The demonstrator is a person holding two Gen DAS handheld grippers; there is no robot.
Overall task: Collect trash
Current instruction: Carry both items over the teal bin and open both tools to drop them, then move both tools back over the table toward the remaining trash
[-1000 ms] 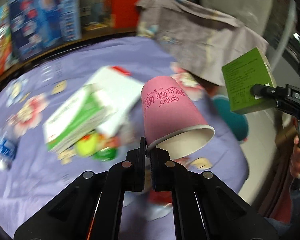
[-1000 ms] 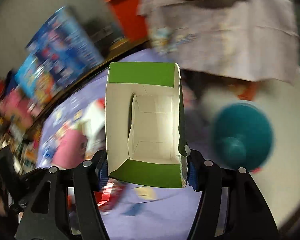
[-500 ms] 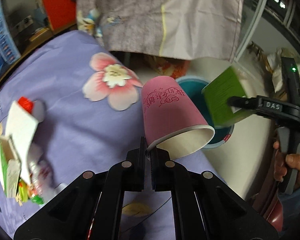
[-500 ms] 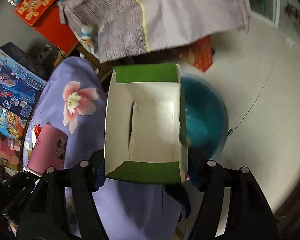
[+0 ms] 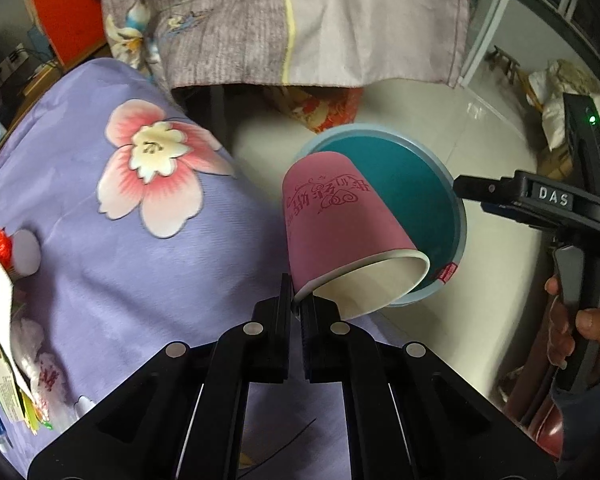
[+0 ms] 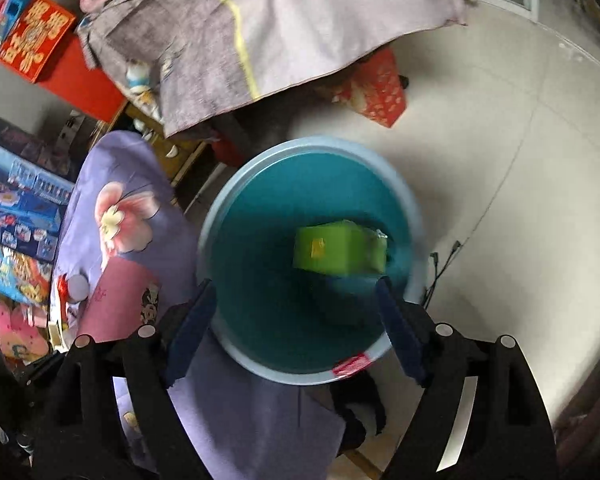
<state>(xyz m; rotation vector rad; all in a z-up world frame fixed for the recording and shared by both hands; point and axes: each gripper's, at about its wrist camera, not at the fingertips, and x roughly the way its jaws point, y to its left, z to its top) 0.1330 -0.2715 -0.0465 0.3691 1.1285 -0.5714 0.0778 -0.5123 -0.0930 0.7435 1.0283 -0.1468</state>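
One teal bin [image 6: 260, 280] on the floor beside my purple-clothed counter [image 5: 100, 260]. One green box [image 6: 340, 250] inside it, below my right gripper [image 6: 296, 320], fingers spread and empty. One pink paper cup [image 5: 336, 216], rim clamped in my left gripper [image 5: 295, 312], over the bin's edge.

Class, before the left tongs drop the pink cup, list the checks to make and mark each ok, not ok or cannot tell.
1. Left tongs shut on pink cup rim: ok.
2. Cup over teal bin: cannot tell, it overlaps the near rim only.
3. Green box inside bin: ok.
4. Right tongs open, holding nothing: ok.
5. Right tongs out of the cup's path: cannot tell.
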